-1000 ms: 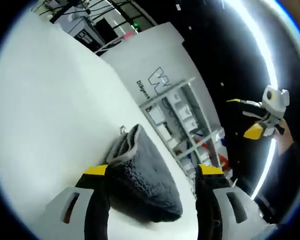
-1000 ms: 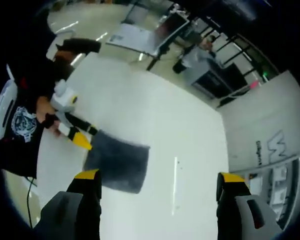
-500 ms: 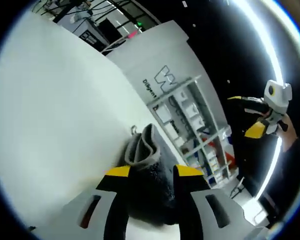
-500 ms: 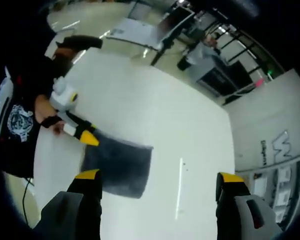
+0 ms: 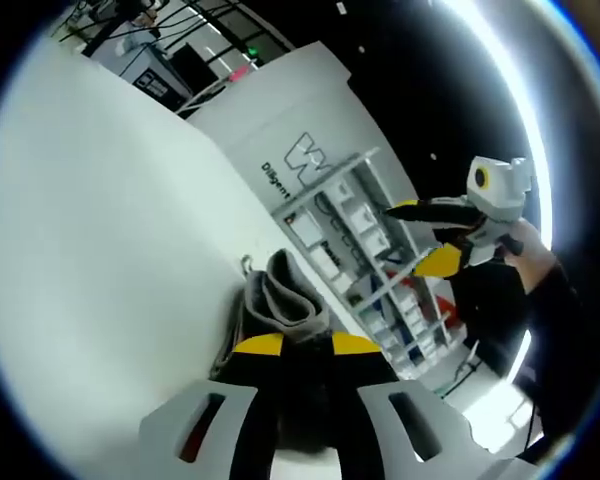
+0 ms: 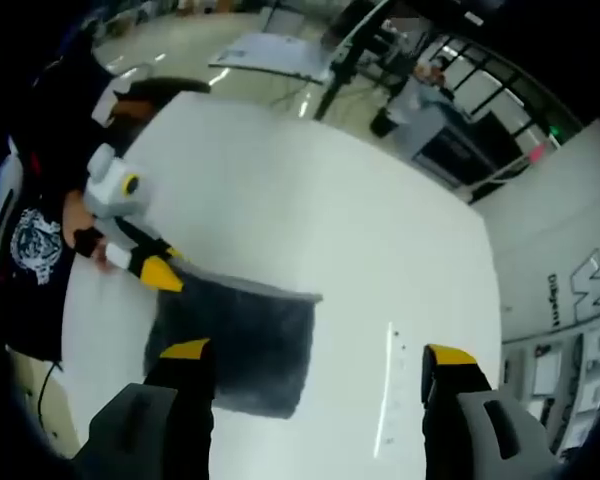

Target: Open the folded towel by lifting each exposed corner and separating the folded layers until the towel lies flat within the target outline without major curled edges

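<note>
A dark grey towel [image 6: 245,335] lies folded on the white table [image 6: 310,210]. My left gripper [image 5: 307,345] is shut on the towel's near edge, and the grey cloth [image 5: 280,298] bunches up between its yellow tips. In the right gripper view that left gripper [image 6: 160,272] sits at the towel's left corner, held by a person's hand. My right gripper [image 6: 317,352] hovers above the table with its jaws wide apart and nothing between them. It also hangs in the air as the right gripper [image 5: 427,236] in the left gripper view, off the towel.
A thin line [image 6: 390,385] is marked on the table right of the towel. A white panel with a logo [image 5: 300,160] and a shelf unit of boxes [image 5: 365,250] stand past the table's edge. A person in a black shirt [image 6: 35,250] stands at the table's left side.
The left jaws have gone from wide open around the towel to shut on its edge, and the cloth has bunched up. The right gripper has drifted nearer and stays open.
</note>
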`<state>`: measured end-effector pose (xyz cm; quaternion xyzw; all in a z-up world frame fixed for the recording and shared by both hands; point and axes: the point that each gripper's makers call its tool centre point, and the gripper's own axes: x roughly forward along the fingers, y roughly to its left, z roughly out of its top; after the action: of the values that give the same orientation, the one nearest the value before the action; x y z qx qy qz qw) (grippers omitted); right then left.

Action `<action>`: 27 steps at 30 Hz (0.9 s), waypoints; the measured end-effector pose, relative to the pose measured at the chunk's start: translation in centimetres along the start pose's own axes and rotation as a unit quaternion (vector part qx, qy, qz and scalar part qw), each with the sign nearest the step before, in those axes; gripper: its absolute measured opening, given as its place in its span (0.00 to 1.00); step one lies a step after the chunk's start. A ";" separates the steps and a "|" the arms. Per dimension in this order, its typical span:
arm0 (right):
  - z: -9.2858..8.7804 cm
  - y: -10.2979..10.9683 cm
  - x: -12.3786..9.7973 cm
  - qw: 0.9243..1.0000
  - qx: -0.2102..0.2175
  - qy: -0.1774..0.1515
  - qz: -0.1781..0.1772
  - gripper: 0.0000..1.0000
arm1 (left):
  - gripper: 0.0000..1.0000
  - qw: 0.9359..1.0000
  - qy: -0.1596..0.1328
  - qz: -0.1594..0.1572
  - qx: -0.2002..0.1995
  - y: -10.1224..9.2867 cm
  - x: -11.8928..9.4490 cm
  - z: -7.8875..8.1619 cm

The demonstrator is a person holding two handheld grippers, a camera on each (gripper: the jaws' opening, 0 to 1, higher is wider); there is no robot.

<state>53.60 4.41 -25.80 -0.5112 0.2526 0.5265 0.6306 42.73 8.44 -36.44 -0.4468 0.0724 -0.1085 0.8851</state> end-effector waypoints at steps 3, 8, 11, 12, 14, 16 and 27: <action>0.3 0.5 1.1 1.000 0.002 -0.005 0.021 0.71 | 0.11 1.000 -0.002 -0.009 0.004 -0.2 0.1 0.0; 0.0 1.3 2.5 0.999 0.011 0.014 0.047 0.66 | 0.11 1.000 0.006 -0.010 -0.001 -0.2 0.0 -0.2; -0.2 1.3 2.9 0.998 0.017 0.023 0.057 0.58 | 0.11 1.000 0.009 -0.007 -0.006 -0.1 -0.1 -0.3; -0.2 1.1 3.0 0.998 0.021 0.024 0.054 0.58 | 0.11 1.000 0.012 -0.004 -0.008 -0.1 -0.1 -0.4; 0.0 1.0 3.2 0.998 0.034 0.021 0.058 0.61 | 0.11 1.000 0.016 -0.001 -0.013 0.0 -0.1 -0.5; 0.0 1.1 3.4 0.997 0.033 0.020 0.063 0.62 | 0.11 1.000 0.013 0.001 -0.014 0.0 -0.1 -0.5; -0.8 2.4 6.3 0.993 0.032 0.037 0.108 0.48 | 0.12 0.999 0.007 0.002 -0.033 0.0 0.1 -0.3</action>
<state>53.53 6.02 -32.38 -0.4798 0.3461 0.5641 0.5760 42.78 8.18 -36.64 -0.4749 0.0832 -0.1071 0.8695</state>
